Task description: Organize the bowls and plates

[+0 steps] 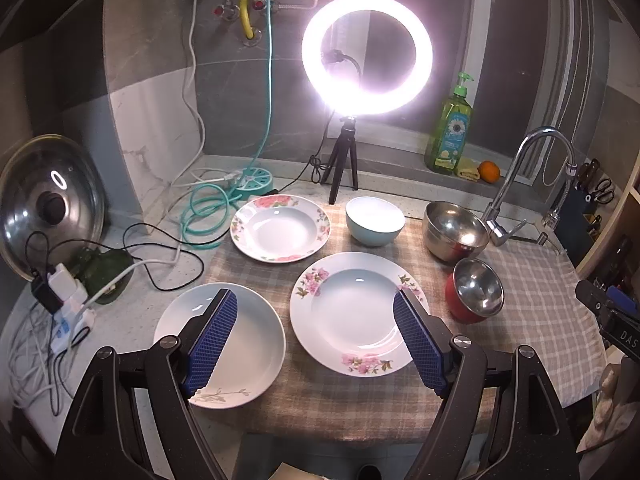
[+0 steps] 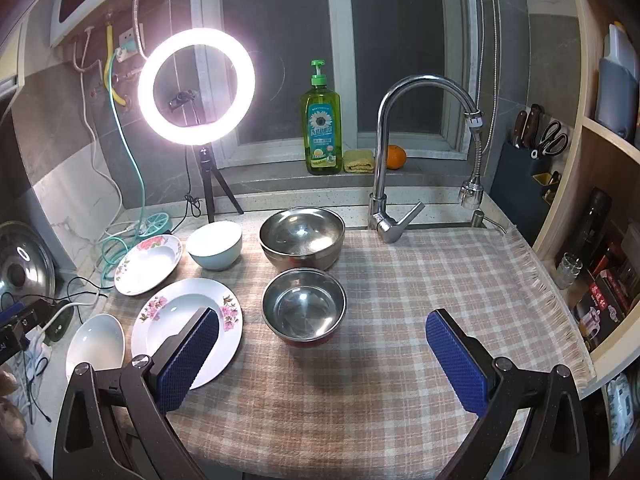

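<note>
- Hovering nearest the lens, the left gripper [image 1: 316, 336] has its blue ribbed pads spread wide with nothing held; the right gripper [image 2: 322, 350] gapes just as wide over bare checked cloth [image 2: 400, 300], also empty.
- Overhanging the cloth's left edge, a plain white plate [image 1: 248, 344] lies beside a glossy pink-flowered plate [image 1: 352, 304].
- Just right of that plate stands a small steel bowl with a red outside [image 2: 304, 306], apart from it.
- Further back sit a second flowered plate [image 1: 280, 228], a pale blue ceramic bowl [image 1: 374, 220] and a larger steel bowl [image 2: 302, 236], all round and separate.
- Open cloth stretches right to its fringed edge.
- Behind stand a ring light [image 1: 366, 54] and a curved faucet [image 2: 404, 152].
</note>
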